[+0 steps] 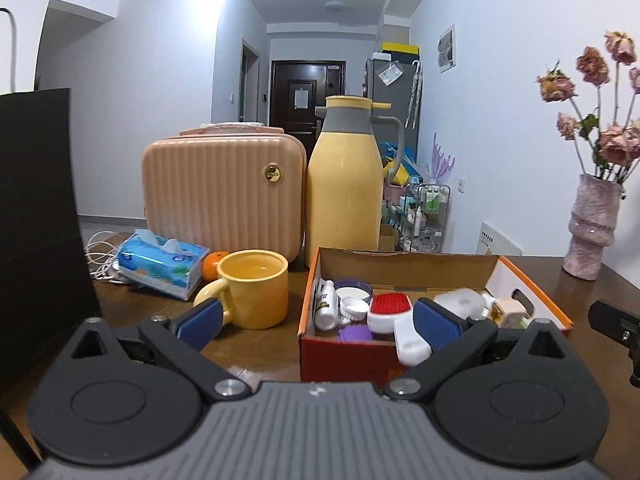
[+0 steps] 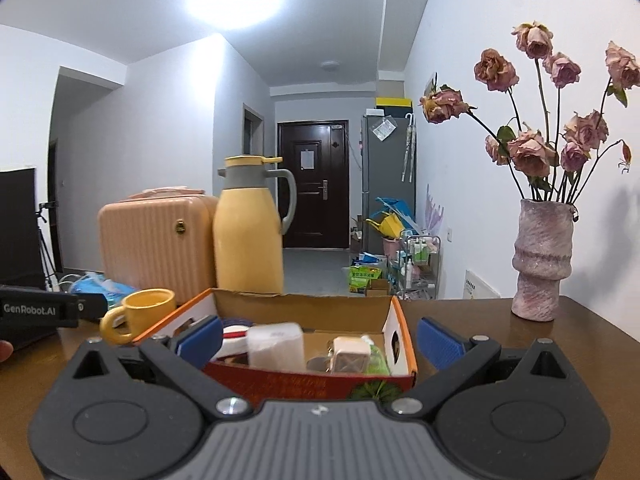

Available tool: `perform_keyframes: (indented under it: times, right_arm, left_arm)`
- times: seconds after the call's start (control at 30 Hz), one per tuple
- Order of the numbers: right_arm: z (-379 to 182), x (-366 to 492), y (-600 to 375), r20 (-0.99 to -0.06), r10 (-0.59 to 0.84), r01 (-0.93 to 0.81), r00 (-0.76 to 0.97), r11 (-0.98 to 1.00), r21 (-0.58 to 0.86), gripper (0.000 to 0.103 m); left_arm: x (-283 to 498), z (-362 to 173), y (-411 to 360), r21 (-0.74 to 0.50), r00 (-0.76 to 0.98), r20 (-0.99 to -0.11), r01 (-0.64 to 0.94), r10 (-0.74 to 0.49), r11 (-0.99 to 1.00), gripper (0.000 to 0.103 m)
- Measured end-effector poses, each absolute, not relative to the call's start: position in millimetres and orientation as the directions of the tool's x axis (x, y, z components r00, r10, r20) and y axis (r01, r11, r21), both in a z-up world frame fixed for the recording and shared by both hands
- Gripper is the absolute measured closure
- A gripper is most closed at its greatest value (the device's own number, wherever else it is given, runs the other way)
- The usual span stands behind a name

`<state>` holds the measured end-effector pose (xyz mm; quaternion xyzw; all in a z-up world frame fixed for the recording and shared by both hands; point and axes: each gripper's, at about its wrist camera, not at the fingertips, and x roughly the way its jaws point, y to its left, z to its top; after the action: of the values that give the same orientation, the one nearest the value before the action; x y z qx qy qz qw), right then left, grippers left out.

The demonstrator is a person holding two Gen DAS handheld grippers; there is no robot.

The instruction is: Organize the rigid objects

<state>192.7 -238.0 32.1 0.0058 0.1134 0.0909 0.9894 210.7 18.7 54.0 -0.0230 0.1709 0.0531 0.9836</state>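
An open orange cardboard box (image 1: 404, 264) sits on the brown table and holds several small items: a red and white brush (image 1: 390, 312), a white bottle (image 1: 326, 306), round lids (image 1: 352, 290), a white container (image 1: 460, 300). A yellow mug (image 1: 256, 288) stands left of the box. My left gripper (image 1: 318, 322) is open and empty, in front of the box and mug. My right gripper (image 2: 320, 340) is open and empty, its fingers either side of the box (image 2: 396, 320) near its front wall. The white container (image 2: 276, 346) shows inside.
A yellow thermos jug (image 1: 344, 184) and a pink ribbed case (image 1: 222, 192) stand behind the box. A tissue pack (image 1: 160, 262), an orange (image 1: 212, 266) and white cables lie at the left. A pink vase (image 2: 542, 256) with dried roses stands at the right. A black panel (image 1: 36, 220) is far left.
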Motion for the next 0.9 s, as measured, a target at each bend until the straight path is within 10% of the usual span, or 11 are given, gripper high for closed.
perform_keyframes:
  times: [0.9]
  right_arm:
    - [-10, -4, -244, -0.282, 0.121, -0.132, 0.952, 0.991, -0.019, 0.000]
  left_arm:
    - [17, 16, 19, 0.016, 0.952, -0.288, -0.099, 0.100, 0.995, 0.000]
